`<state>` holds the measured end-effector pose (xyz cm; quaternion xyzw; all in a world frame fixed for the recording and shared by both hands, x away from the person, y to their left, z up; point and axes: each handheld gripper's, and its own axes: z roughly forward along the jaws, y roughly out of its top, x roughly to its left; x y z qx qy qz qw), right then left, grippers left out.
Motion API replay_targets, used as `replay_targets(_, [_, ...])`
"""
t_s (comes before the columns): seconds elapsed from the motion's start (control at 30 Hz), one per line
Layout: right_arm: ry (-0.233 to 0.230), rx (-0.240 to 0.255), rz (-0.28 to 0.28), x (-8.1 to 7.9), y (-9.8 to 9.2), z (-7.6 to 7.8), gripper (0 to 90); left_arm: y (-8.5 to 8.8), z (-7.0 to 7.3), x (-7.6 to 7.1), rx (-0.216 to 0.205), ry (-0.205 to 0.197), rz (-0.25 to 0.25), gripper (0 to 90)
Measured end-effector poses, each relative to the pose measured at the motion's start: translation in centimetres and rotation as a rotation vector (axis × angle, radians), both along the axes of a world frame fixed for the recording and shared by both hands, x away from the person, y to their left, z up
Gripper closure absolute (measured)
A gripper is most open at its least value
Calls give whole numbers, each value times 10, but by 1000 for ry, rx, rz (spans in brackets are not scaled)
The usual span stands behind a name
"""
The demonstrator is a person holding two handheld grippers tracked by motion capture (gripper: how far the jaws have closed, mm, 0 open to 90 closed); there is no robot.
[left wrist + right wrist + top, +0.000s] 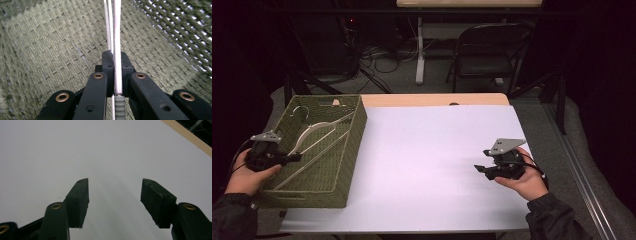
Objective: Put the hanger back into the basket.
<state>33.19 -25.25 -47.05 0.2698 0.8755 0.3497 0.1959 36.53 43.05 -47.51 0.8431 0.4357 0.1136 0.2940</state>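
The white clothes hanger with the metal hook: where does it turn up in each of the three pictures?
High view: the white clothes hanger with the metal hook lies in the green woven basket, at left.
Left gripper view: its white bar runs up the centre, clamped between the left tongs.
Right gripper view: not in it; open right tongs over the white table sheet.
Shared landmark: the basket's green weave.

A green woven basket (343,150) sits at the left edge of the tabletop (437,160), partly overhanging it. Inside lies a pale hanger (314,132) with a metal hook toward the basket's far end; there may be a second one beside it, though the thin rods are hard to separate. The left gripper (115,75) has its jaws closed on a white bar of the hanger, low in the basket.
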Motion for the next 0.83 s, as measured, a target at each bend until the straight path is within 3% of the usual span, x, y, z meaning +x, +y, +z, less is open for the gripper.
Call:
replay_targets(0.13, [6,6,-3,-1,-1,-1,393,-2,-1,1,48,15,-2,864])
replay_targets(0.2, [3,3,-3,0,-1,-1,394,-2,0,0,63,-29,13,829])
replay_targets(0.3, [6,5,-6,-1,-1,-3,393,2,6,-3,9,-66,53,750])
replay_targets(0.37, [10,-3,-8,-2,-1,-3,393,5,12,-6,-23,-101,75,645])
replay_targets(0.43, [6,10,-9,-2,-1,-3,393,7,19,-10,-31,-153,96,563])
replay_targets(0.5, [4,14,-10,-2,-2,-3,393,8,26,-15,-9,-206,123,500])
replay_targets(0.63, [-2,24,-15,-5,-3,-2,393,7,41,-30,-29,-292,174,449])
replay_targets(0.73, [-12,29,-25,-9,-6,-2,387,-3,51,-43,-55,-332,205,440])
replay_targets(0.83, [-40,56,-50,-14,-10,0,363,-24,59,-56,-107,-342,170,420])
